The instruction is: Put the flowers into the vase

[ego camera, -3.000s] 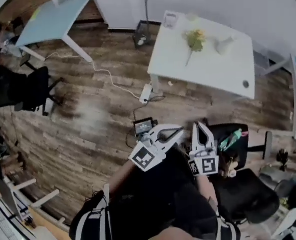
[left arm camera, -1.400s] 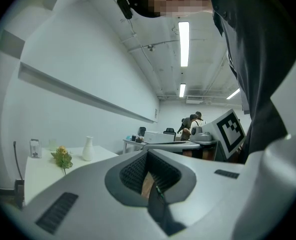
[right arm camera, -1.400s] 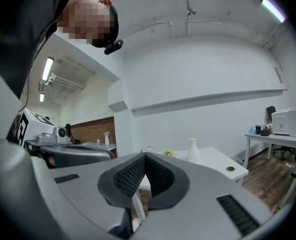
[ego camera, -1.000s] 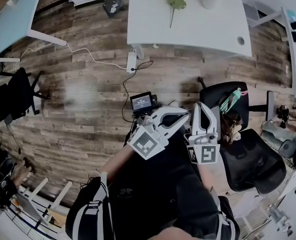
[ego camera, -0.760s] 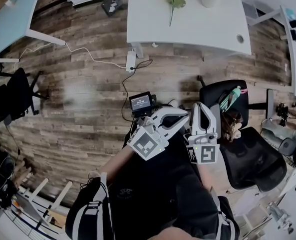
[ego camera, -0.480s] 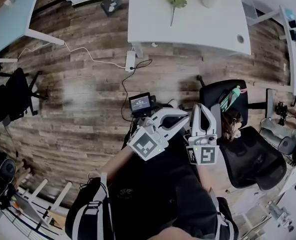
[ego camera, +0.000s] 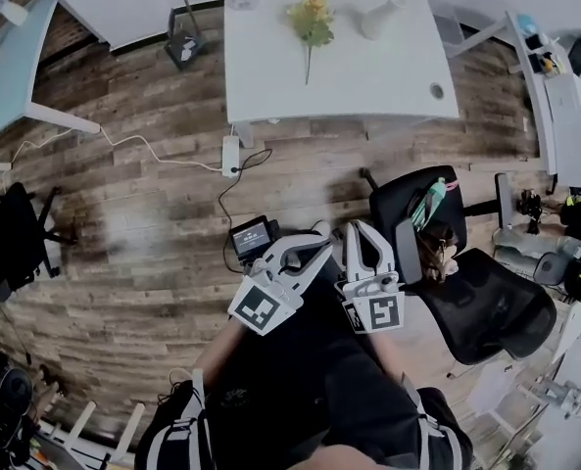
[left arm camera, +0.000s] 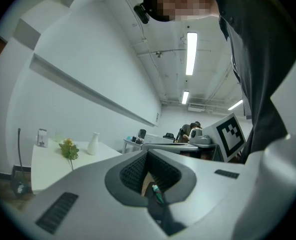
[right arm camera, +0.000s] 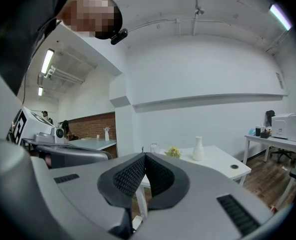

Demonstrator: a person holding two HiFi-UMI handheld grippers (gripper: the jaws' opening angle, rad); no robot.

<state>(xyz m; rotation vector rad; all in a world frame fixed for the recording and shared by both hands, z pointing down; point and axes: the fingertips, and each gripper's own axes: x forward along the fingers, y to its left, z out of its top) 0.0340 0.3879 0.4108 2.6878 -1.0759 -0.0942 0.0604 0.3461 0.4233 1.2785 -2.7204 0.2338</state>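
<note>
Flowers (ego camera: 310, 18) lie flat on the white table (ego camera: 388, 76) at the top centre of the head view. Their yellow and green heads point toward the frame's top edge and the thin stem runs down-frame. Just right of them on the same table stands the white vase (ego camera: 378, 16), upright and not touching them.

We hold both tools low in the middle of the frame, well apart from the table, above the wooden floor (ego camera: 123, 213). Our left gripper (ego camera: 319, 247) sits a little left of centre. Its own view shows the jaws clenched, the ridged pads meeting at the tips with nothing between them. Our right gripper (ego camera: 357, 229) is just beside it on the right, its jaws likewise pressed together and empty, and its view looks toward the table.

To the right of our grippers stands a black office chair (ego camera: 486, 306). A small lit screen (ego camera: 251, 238) lies on the floor just left of the left gripper.
</note>
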